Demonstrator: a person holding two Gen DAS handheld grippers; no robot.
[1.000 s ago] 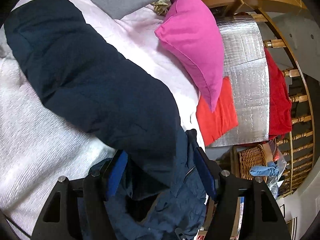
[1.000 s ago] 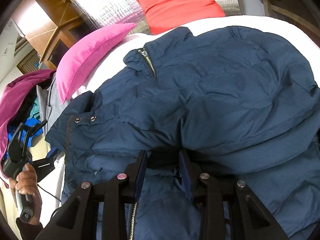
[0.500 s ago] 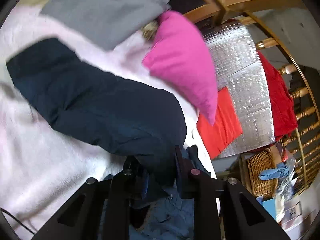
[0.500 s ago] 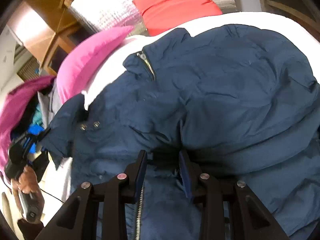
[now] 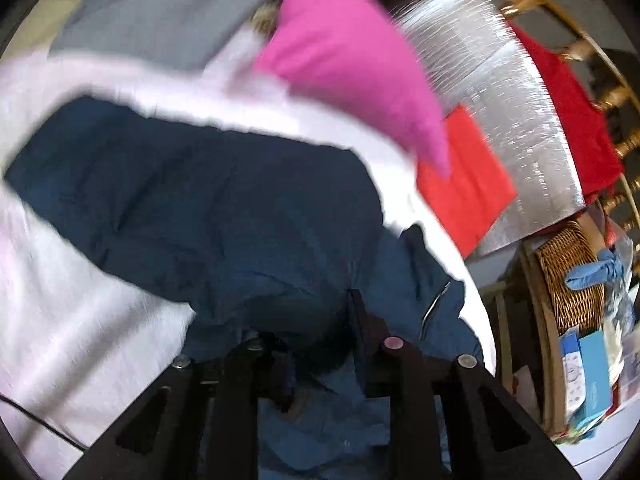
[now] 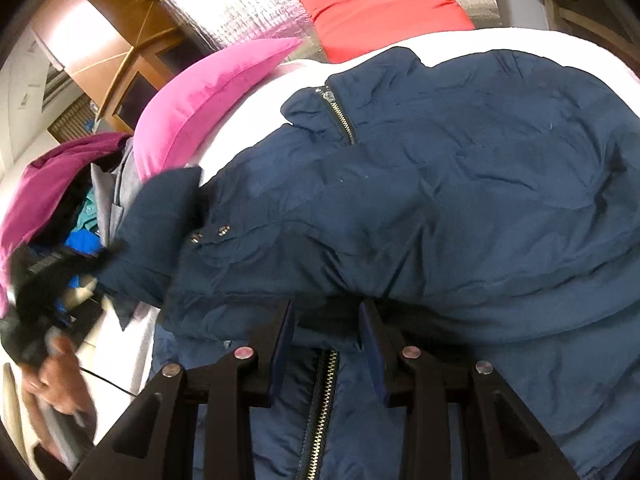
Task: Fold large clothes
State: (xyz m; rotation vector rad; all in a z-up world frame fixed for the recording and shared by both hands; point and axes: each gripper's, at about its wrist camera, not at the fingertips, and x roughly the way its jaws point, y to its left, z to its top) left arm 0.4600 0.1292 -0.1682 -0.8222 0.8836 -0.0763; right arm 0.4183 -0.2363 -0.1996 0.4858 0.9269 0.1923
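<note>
A navy padded jacket (image 6: 420, 200) lies spread across the white bed cover (image 5: 80, 320), its collar and zip toward the far side where a pink pillow (image 6: 208, 96) and a red cushion (image 6: 380, 4) lean against a silver quilted panel (image 5: 500, 92). The right gripper (image 6: 326, 320) has its jaws closed on a thick fold of the jacket near the front zip, apparently pinning the body in place so the garment does not slide. The left gripper (image 5: 316, 332) has a bunch of dark fabric between its jaws at the root of the sleeve (image 5: 180, 192), which stretches away across the bed to the far left. Its jaws have just been closing from a wide stance, with a slight easing at the last, and the cloth is pinched between them. The grip there looks meant to swing the sleeve inward over the jacket's body.

Compared with a second ago, the left view has rolled and risen, and is now blurred, so the sleeve sits more level across the picture. In the right view the sleeve's cuffed end has lifted off the bed at the left, beside a pile of clothes (image 6: 60, 184). The right gripper's hold has not changed.
</note>
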